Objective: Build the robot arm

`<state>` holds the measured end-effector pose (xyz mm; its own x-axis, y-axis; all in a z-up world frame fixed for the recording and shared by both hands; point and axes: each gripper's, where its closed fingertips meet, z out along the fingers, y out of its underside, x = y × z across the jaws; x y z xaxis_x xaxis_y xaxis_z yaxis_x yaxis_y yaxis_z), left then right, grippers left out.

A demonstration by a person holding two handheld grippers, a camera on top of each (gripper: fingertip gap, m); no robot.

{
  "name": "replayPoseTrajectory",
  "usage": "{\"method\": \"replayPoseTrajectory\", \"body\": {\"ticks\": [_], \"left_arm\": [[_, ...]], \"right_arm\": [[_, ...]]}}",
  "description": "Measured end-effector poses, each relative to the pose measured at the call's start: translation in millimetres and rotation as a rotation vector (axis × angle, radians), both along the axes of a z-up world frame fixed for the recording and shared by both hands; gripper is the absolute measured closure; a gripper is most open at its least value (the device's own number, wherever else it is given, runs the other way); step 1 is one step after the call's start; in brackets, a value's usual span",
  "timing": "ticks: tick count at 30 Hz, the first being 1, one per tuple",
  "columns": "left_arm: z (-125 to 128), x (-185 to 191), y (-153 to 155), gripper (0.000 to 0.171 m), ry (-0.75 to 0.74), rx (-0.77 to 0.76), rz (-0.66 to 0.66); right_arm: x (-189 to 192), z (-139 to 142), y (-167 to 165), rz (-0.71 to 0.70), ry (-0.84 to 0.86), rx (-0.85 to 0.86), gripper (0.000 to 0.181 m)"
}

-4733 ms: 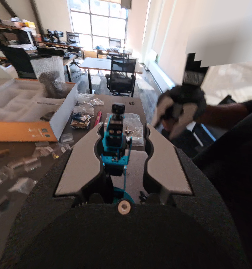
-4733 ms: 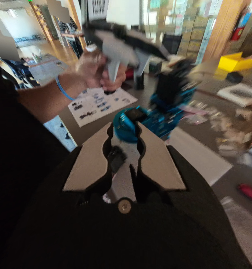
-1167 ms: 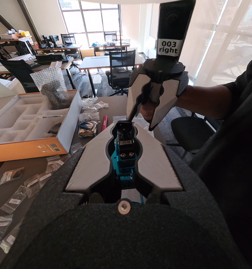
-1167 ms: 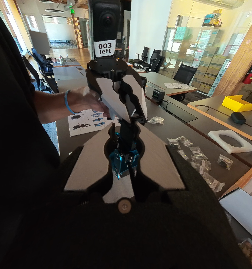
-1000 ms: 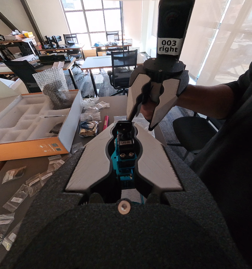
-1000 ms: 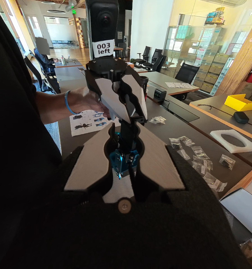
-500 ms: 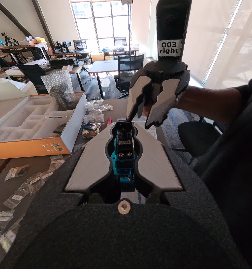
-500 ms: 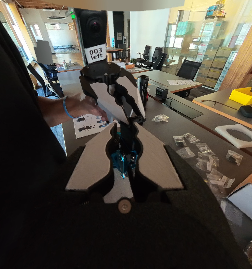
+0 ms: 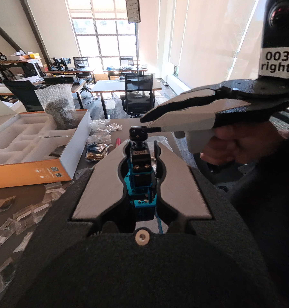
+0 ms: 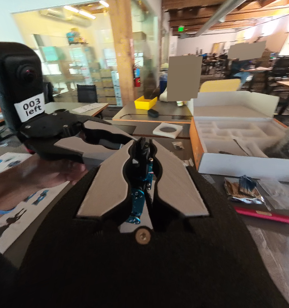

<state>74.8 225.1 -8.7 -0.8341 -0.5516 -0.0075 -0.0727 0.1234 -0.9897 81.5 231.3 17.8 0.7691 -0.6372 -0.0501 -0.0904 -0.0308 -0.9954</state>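
1. While both tongs meet over the table [image 9: 163,138], the left tongs [image 9: 142,146] stand partly closed around a small blue and black metal model [image 9: 141,175], their inner curves hugging its black block; contact looks firm, though the lower part is hidden.
2. Coming in sideways just above the model, the right tongs [image 9: 146,124] are nearly closed and pinch a thin black arm that sticks out from the black knob [image 9: 137,133] at the model's top.
3. Seen from the right wrist, the right tongs [image 10: 143,141] are almost shut on the model's dark top piece, with blue brackets [image 10: 138,200] below.
4. Judging by its screws and plates, the model is stiff, fairly light, with jointed parts that could twist; the solid black block is the safest place to hold, not the thin arm.
5. Left of the model lies an open orange and white box [image 9: 40,150] with a foam tray and a bubble-wrapped bundle [image 9: 58,106]; small plastic bags [image 9: 100,138] and a red pen [image 10: 262,216] lie near it.
6. Beyond the model stand black chairs [image 9: 137,98], more tables and large bright windows [image 9: 105,36].
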Motion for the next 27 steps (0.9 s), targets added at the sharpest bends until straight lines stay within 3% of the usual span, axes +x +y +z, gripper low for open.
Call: {"method": "replayPoseTrajectory", "body": {"ticks": [9, 27], "left_arm": [[-1.5, 2.0, 2.3, 0.150, 0.012, -0.032, 0.001], [0.4, 1.9, 2.7, 0.151, 0.009, -0.053, 0.022]], "right_arm": [[0.6, -5.6, 5.9, -0.146, -0.032, -0.020, 0.170], [4.8, -6.6, 3.6, -0.174, 0.020, 0.044, 0.175]]}}
